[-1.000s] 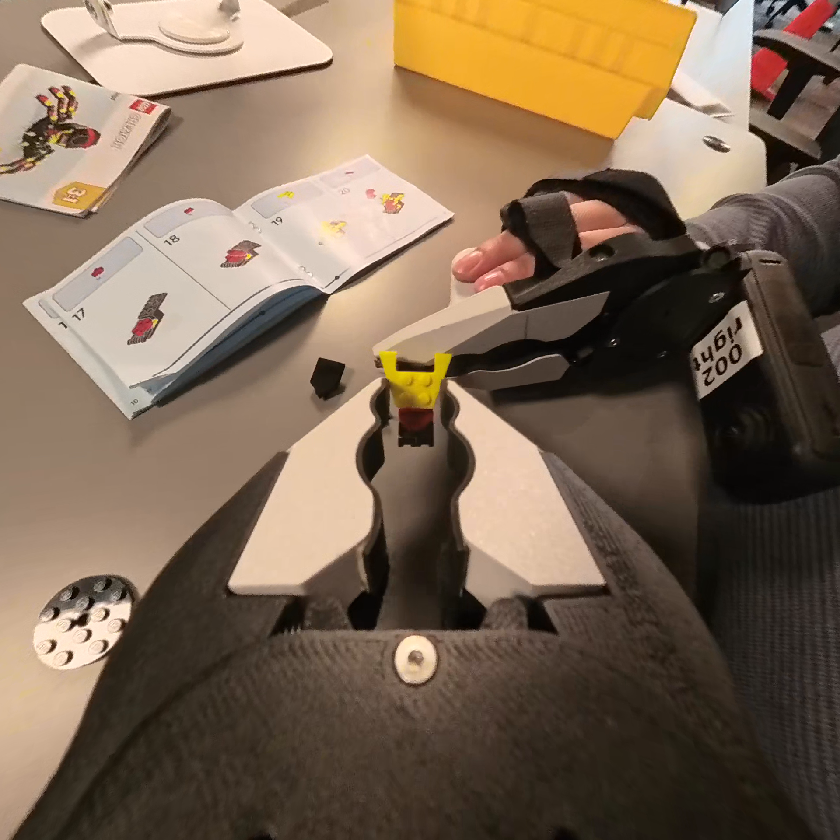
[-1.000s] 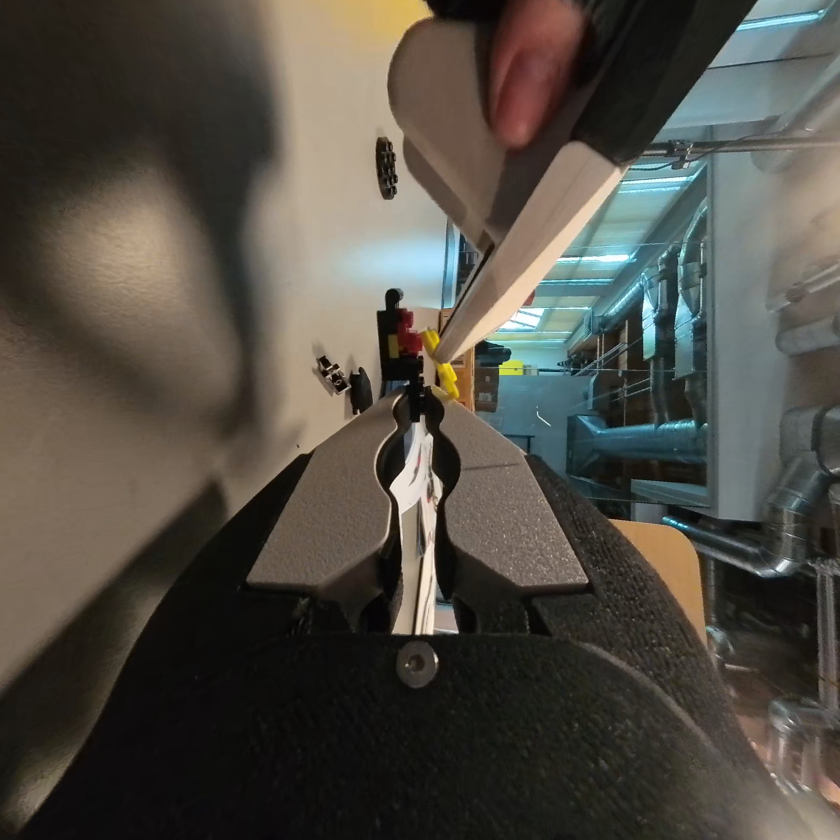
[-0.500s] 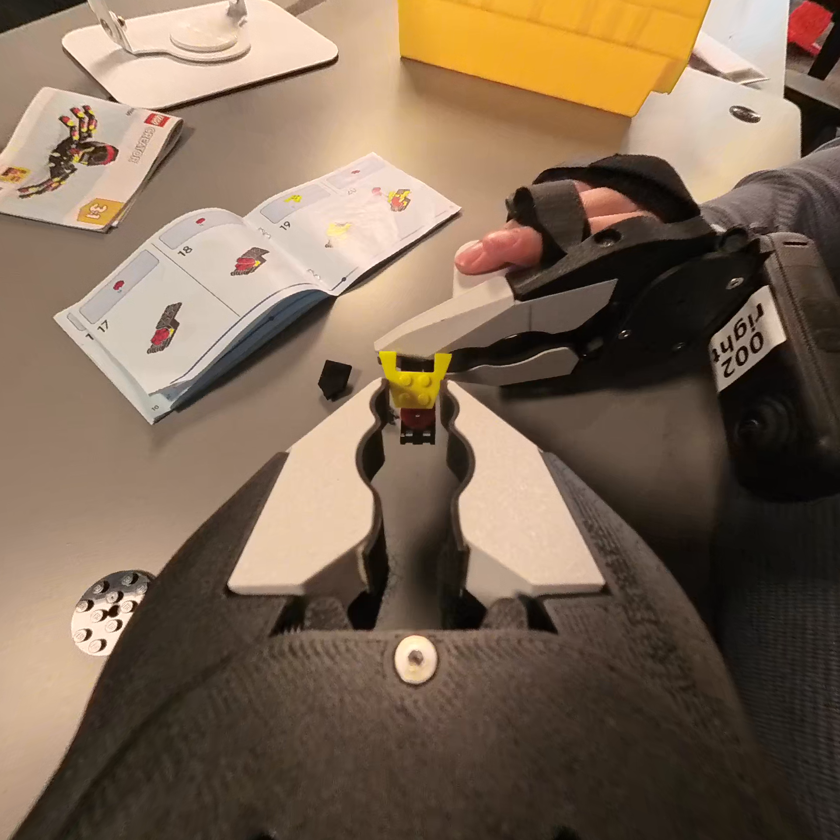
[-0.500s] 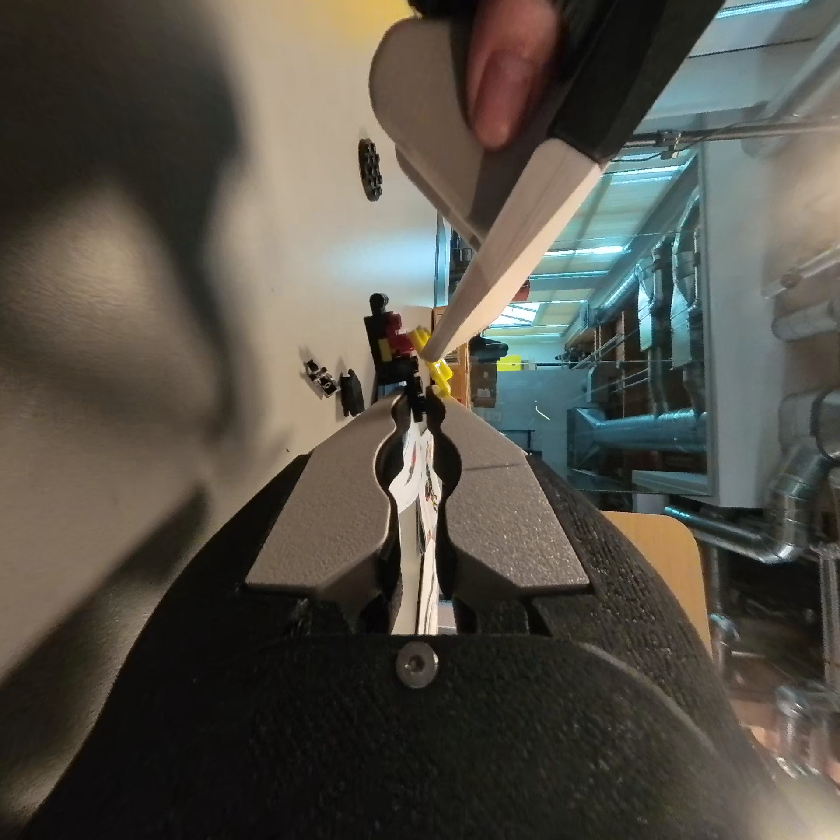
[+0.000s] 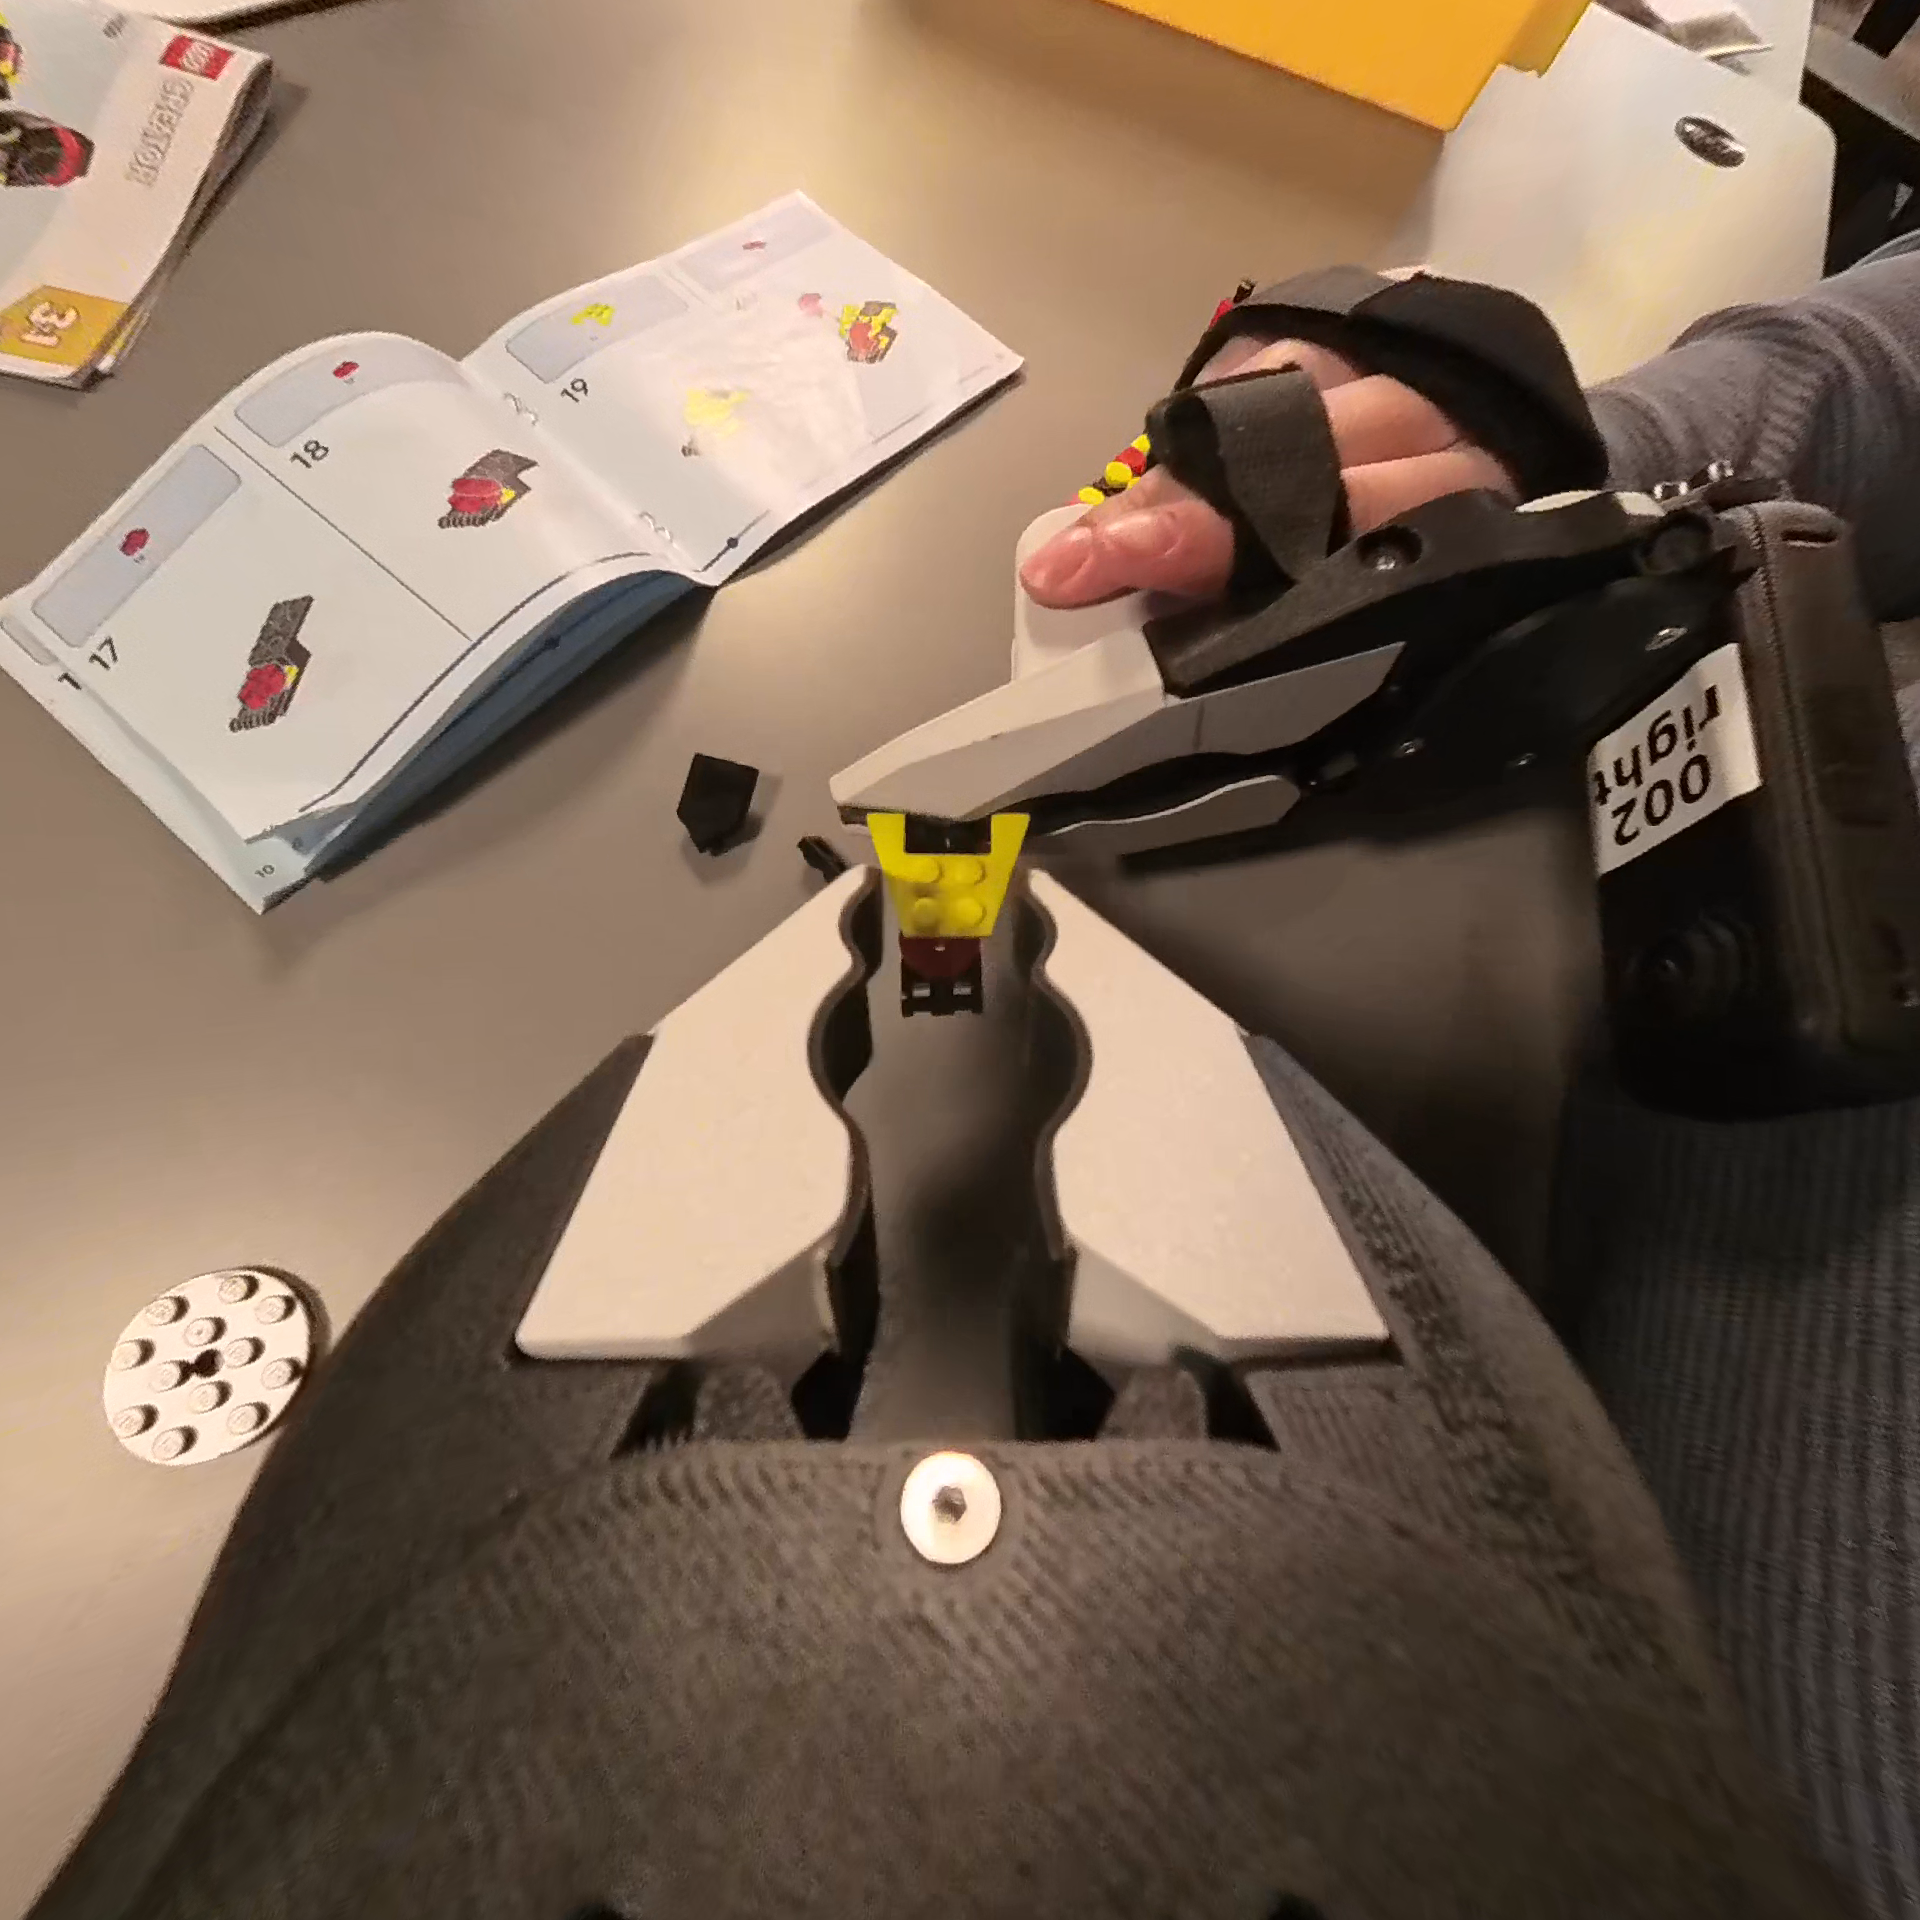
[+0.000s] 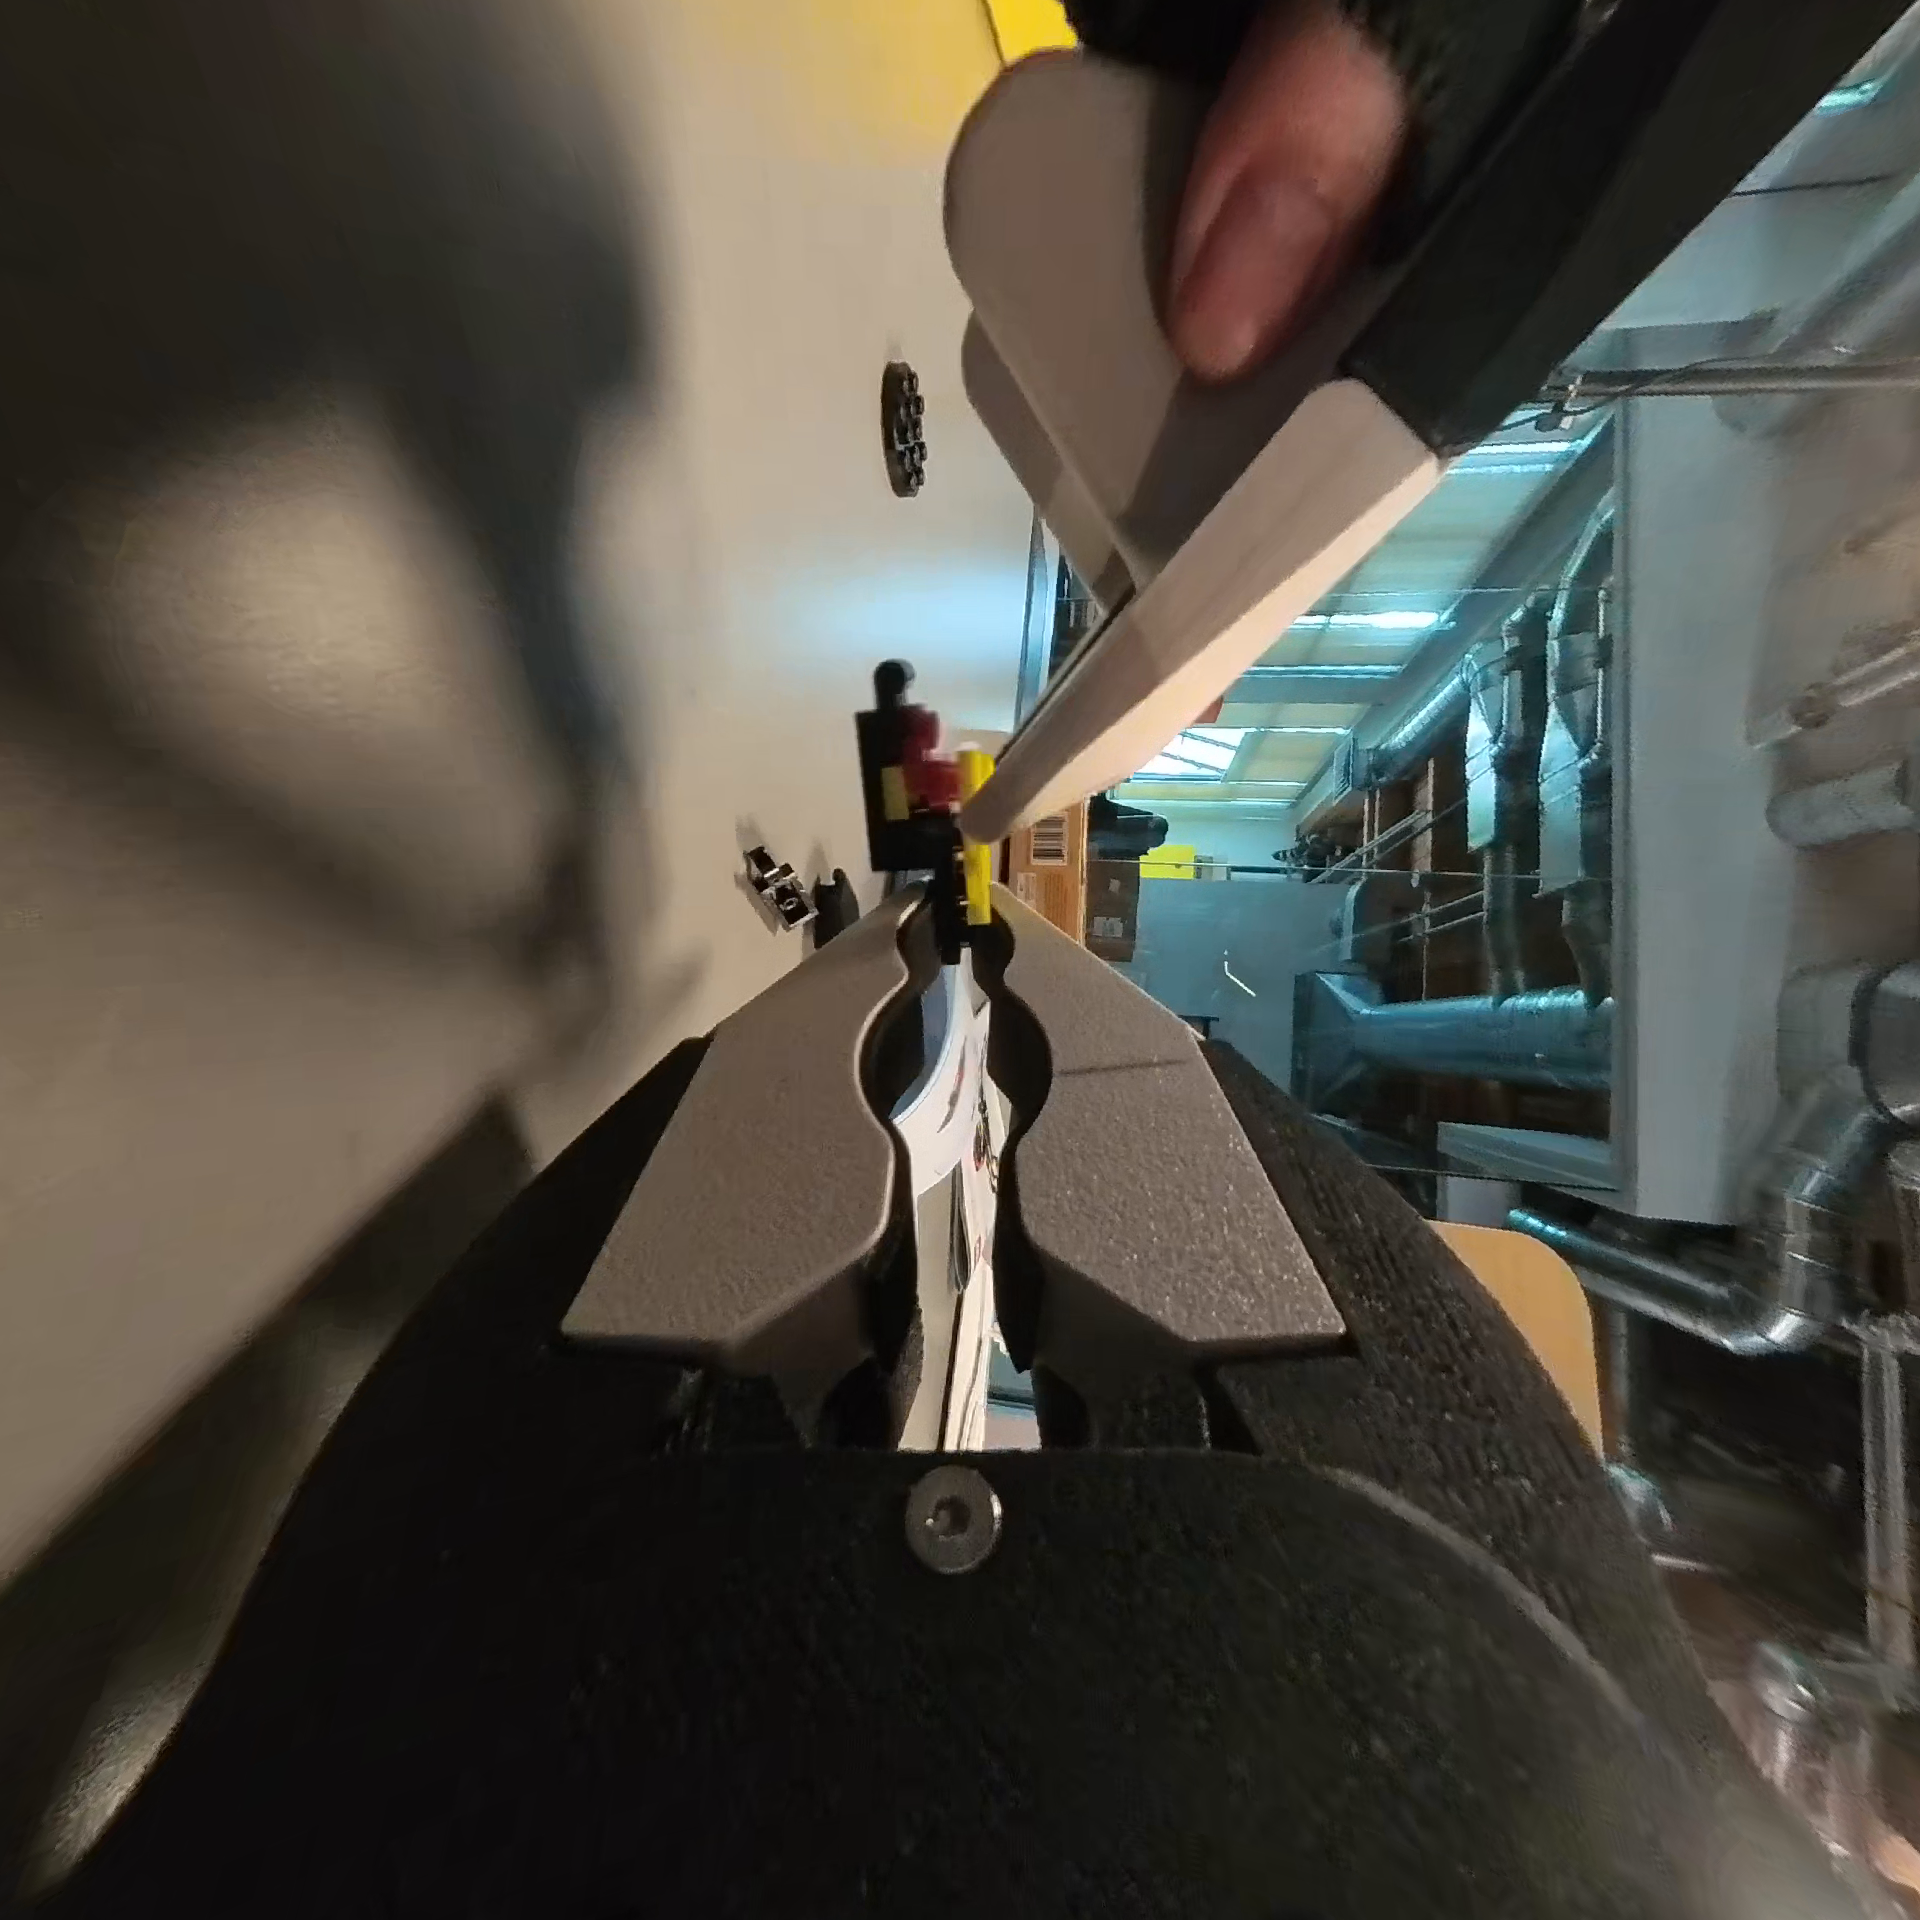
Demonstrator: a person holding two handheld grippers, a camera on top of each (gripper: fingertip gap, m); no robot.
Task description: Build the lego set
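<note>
- Grey table [image 5: 436, 1039] below, an open instruction booklet [image 5: 468, 540] lying well off to the left.
- Left gripper [image 5: 940, 904] is nearly closed, pinching the small black-and-red lego model [image 5: 940, 961] at its tips.
- Right gripper [image 6: 961, 899] is clamped narrowly on the yellow plate [image 5: 945, 883], touching the model's top.
- My read: line up the studs, then press straight down while the left gripper braces.
- A loose black piece [image 5: 717, 800] waits just beside them.

place: likely industrial workshop | cues: exposed ducts [image 6: 1455, 1018]; stacked cardboard boxes [image 6: 1055, 857]; grey table [image 5: 520, 1039]
</note>
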